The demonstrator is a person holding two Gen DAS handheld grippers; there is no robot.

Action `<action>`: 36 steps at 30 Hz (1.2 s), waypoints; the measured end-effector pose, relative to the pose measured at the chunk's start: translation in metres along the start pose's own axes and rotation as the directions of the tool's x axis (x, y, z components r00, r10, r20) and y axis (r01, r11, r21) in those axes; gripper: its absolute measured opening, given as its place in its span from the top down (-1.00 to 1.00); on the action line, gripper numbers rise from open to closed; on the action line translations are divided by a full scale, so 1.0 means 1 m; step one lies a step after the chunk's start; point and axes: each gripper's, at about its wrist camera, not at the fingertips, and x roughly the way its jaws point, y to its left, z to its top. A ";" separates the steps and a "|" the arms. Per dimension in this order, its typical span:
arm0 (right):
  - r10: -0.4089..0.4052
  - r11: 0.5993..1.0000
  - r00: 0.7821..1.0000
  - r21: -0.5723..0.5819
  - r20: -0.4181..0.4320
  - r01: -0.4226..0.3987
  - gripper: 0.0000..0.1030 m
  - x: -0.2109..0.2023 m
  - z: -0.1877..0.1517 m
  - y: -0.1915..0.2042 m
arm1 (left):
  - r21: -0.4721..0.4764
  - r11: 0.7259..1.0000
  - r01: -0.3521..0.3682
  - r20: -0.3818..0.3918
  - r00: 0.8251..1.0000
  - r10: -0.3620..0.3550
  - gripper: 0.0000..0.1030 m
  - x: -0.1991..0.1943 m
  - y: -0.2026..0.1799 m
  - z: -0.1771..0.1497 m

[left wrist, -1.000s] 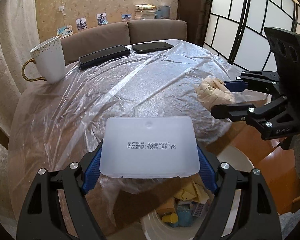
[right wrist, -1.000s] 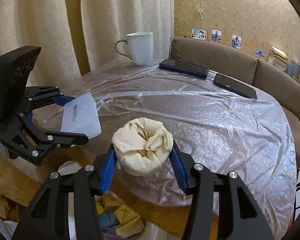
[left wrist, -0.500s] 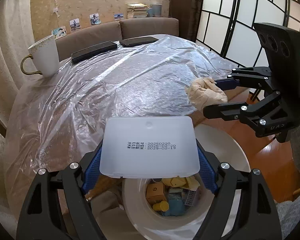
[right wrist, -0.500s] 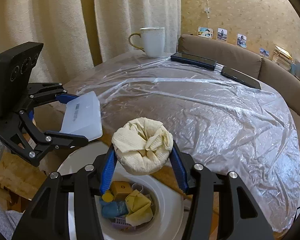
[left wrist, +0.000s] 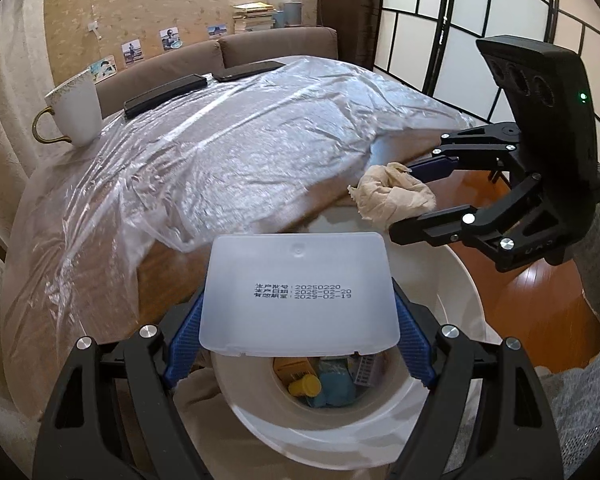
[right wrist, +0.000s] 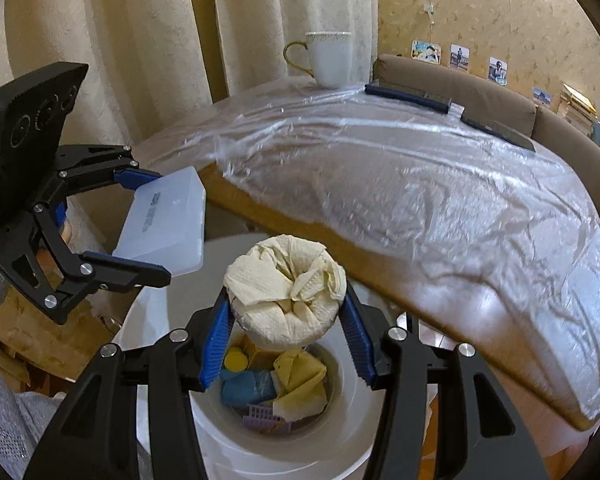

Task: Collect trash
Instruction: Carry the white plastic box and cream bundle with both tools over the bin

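- The left gripper point(left wrist: 300, 354) is grasping a flat frosted plastic box point(left wrist: 298, 286) by its two side edges; the blue pads point(left wrist: 184, 340) are pressing on it from both sides, with the fingers standing wide.
- The right gripper point(right wrist: 286, 336) is clenching a crumpled ball of beige paper towel point(right wrist: 286, 286) between its blue pads, and the ball is bulging above them.
- Both pieces of trash are hanging off the table edge, above the white round trash bin point(right wrist: 340, 432) that is standing on the floor beside the table point(right wrist: 400, 208).
- In the right wrist view, the paper ball is sitting right over the bin's opening, while the box is hanging to the left, above the bin's rim.
- The bin is already holding some trash: a yellow cap, a blue packet, yellow paper and a small purple grid piece.
- The step in hand, as I judge it, is carrying the two pieces to the bin; the dropping is not yet done.
- The next move is asking for opening the right fingers so the ball falls in.
- The box probably needs bringing more over the opening and tilting, because it is looking almost as wide as the hole.
- A mug point(left wrist: 78, 114) and two dark phones point(left wrist: 166, 94) are lying on the plastic-covered table, far from both grippers.
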 end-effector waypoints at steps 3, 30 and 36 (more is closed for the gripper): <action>0.007 1.000 1.000 0.021 -0.013 -0.007 0.02 0.003 -0.009 0.001 | 0.006 1.000 0.003 -0.015 1.000 -0.003 -0.60 0.003 -0.006 -0.007; -0.014 0.991 0.986 0.126 -0.166 0.035 0.02 0.052 -0.064 0.004 | 0.014 1.000 -0.023 -0.180 0.983 0.025 -0.60 0.073 -0.019 -0.052; -0.029 0.991 0.984 0.120 -0.174 0.050 0.02 0.056 -0.065 0.004 | 0.013 0.999 -0.035 -0.187 0.982 0.036 -0.60 0.080 -0.016 -0.049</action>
